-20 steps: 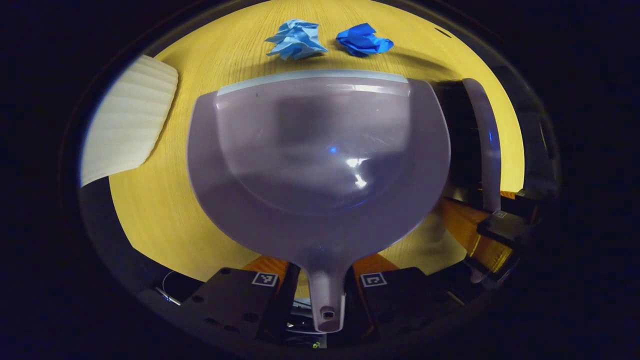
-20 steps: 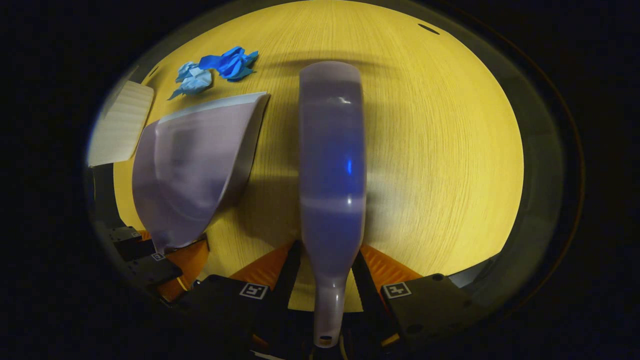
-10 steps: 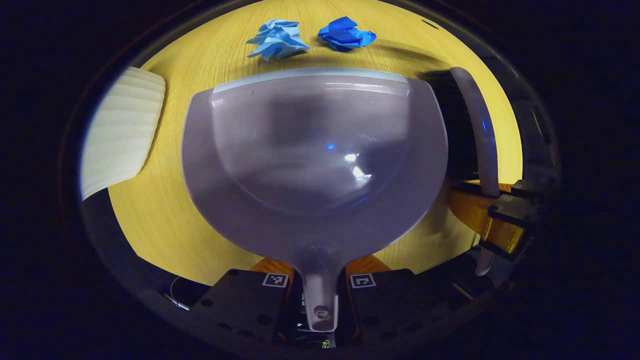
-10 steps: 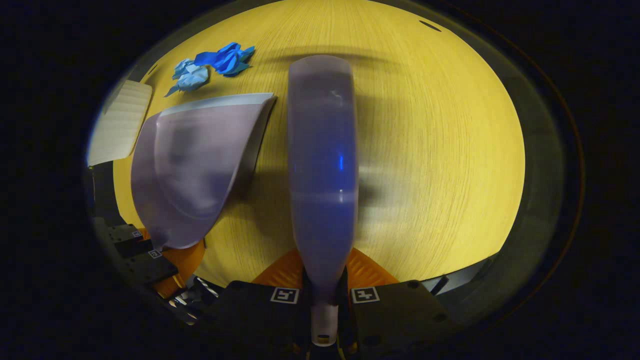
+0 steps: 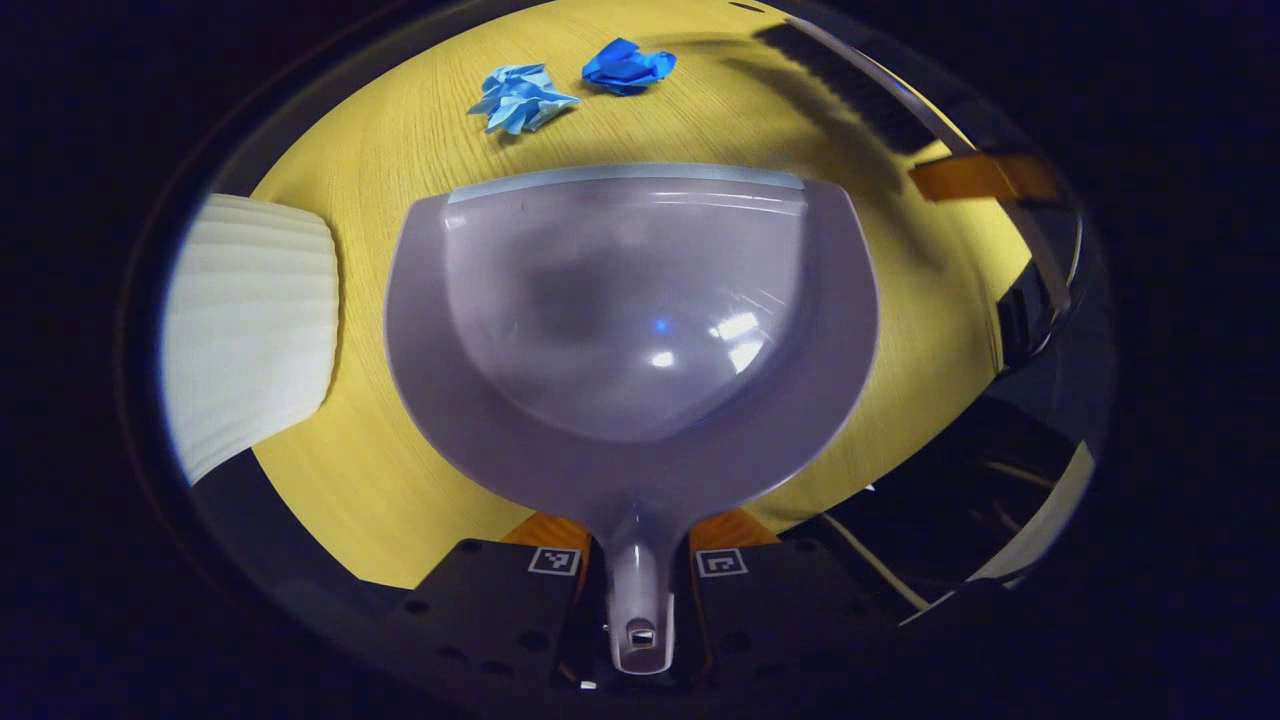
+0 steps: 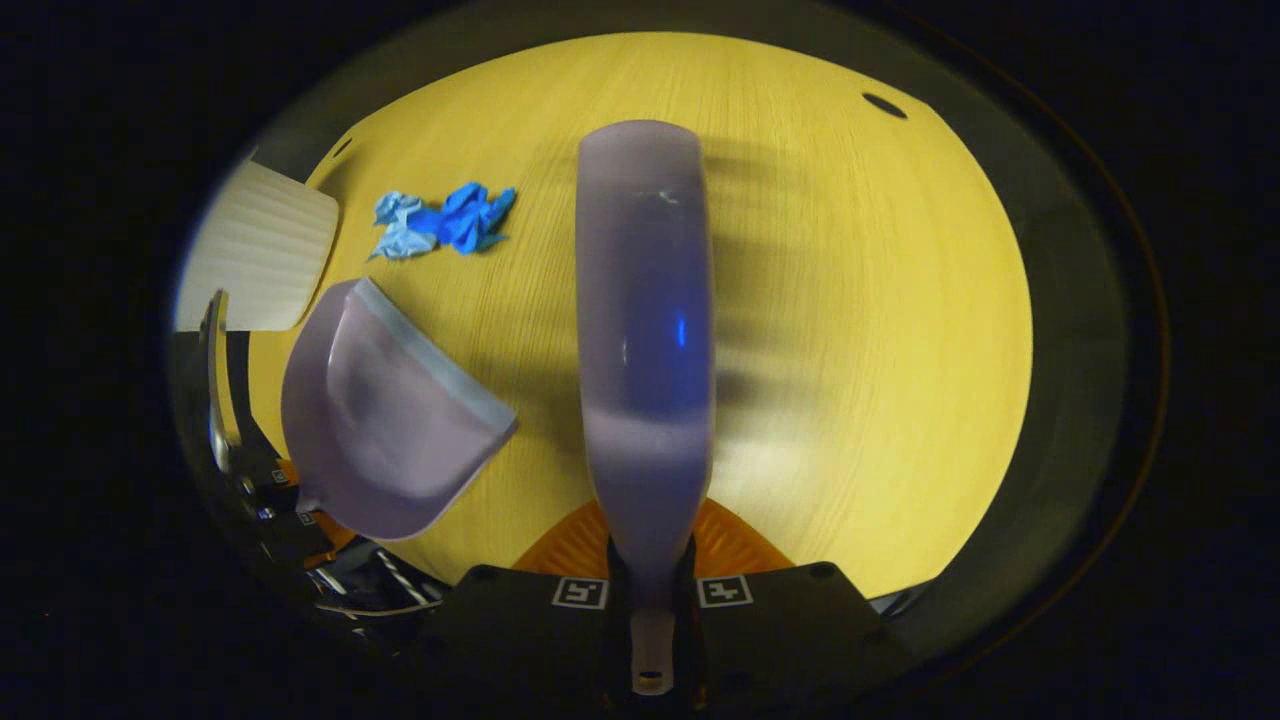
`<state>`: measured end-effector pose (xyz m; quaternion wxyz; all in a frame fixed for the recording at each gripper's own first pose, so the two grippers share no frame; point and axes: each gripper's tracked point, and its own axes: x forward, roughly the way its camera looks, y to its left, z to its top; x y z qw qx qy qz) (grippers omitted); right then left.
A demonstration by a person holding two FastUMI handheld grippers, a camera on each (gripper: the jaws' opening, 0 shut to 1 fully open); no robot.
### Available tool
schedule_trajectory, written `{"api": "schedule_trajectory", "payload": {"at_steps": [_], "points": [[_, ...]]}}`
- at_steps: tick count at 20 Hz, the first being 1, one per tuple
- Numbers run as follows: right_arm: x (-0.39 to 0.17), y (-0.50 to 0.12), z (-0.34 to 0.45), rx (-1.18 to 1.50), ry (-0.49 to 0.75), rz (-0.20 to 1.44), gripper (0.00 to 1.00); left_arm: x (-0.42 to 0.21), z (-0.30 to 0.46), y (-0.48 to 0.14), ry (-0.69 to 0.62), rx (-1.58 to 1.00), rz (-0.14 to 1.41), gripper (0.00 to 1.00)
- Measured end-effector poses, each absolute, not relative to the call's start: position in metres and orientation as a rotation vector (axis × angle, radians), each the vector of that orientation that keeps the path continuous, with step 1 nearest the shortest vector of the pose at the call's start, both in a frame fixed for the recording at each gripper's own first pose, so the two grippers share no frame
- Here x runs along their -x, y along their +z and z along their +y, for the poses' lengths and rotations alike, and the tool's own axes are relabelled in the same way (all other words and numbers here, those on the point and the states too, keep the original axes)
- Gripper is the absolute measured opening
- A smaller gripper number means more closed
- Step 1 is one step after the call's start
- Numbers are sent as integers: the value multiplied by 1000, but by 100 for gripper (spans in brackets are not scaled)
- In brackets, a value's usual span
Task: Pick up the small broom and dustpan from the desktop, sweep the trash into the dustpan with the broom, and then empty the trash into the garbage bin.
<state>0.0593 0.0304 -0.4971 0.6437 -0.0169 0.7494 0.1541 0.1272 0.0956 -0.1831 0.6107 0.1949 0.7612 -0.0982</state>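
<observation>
My left gripper [image 5: 638,562] is shut on the handle of the grey dustpan [image 5: 630,330], which is held above the yellow desk [image 5: 380,180] with its mouth facing away. My right gripper [image 6: 650,592] is shut on the handle of the grey broom [image 6: 645,320], which points straight ahead over the desk. Two crumpled papers lie together beyond the dustpan's lip, a light blue wad [image 5: 518,97] and a dark blue wad [image 5: 627,66]. The right gripper view has the dustpan [image 6: 385,430] at lower left, the light blue wad [image 6: 398,228] and the dark blue wad [image 6: 465,215] beyond it.
A white ribbed object [image 5: 250,330] sits at the desk's left edge, also seen in the right gripper view as the white ribbed object [image 6: 260,250]. The right gripper [image 5: 985,178] with the broom's dark bristles [image 5: 840,85] hangs at upper right. A cable hole [image 6: 884,105] marks the far desk.
Both grippers closed on their handles and rose from the desk. The broom lifted higher and away from the dustpan; the paper wads now look farther off.
</observation>
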Motion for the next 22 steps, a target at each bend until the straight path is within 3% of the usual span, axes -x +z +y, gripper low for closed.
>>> {"api": "schedule_trajectory", "payload": {"at_steps": [3,7,15,22], "points": [[-133,-501,22,231,411,1590,17,-128,106,-181,-251,-491,1740,27],[-190,-511,51,438,569,1503,17,-128,110,-183,-270,-503,1731,25],[-186,-553,98,817,775,1501,17,-128,128,-199,-258,-538,1750,25],[-173,-543,110,975,1094,1443,17,-128,137,-206,-276,-579,1727,25]]}}
